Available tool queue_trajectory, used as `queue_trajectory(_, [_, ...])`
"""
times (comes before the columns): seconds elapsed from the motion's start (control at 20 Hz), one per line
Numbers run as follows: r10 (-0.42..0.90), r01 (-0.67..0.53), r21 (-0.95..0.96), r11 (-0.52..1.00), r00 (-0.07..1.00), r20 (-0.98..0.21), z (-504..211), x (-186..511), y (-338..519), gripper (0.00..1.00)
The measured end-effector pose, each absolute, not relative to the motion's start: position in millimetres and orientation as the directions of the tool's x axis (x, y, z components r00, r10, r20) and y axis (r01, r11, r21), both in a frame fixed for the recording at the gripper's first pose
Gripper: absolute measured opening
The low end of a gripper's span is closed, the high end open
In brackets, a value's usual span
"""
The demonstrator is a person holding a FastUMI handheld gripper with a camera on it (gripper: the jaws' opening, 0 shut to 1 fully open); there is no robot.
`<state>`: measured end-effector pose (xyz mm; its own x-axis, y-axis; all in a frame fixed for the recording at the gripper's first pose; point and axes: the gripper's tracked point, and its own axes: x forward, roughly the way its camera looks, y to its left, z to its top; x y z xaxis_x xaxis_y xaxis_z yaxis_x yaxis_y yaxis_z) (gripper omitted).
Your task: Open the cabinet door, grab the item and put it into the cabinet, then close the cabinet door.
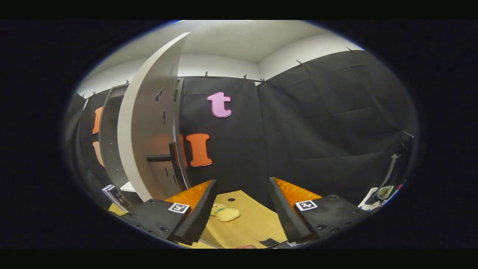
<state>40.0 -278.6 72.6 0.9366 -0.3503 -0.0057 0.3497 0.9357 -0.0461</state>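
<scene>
Jaws wide, empty; plush item (225, 213) on table (254, 224) between them; open cabinet door (147, 123) beside.

Item (225, 213) on the table (254, 224) between the parted tongs (242, 209); open cabinet door (147, 123) beyond, to their left.

Nothing legible stands anywhere ahead of my tool (242, 209). Each finger carries a square black-and-white marker tag (178, 208), a coded pattern rather than words. The booklet (114, 195) off to the tool's left bears print too small to make out.
</scene>
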Motion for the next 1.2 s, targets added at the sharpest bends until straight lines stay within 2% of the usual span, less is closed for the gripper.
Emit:
queue_trajectory(0.2, [-0.342, 0.342, -0.010, 0.939, 0.940, 0.005, 69.5, 40.6, -270.7, 0.87])
queue_trajectory(0.4, [-0.347, 0.347, -0.051, 0.936, 0.938, 0.009, 71.2, 37.4, -257.3, 0.87])
queue_trajectory(0.8, [-0.287, 0.287, -0.066, 0.956, 0.958, -0.005, 64.5, 34.3, -196.9, 0.87])
queue_trajectory(1.2, [-0.121, 0.120, -0.036, 0.992, 0.992, -0.027, 49.5, 51.5, -109.1, 0.87])
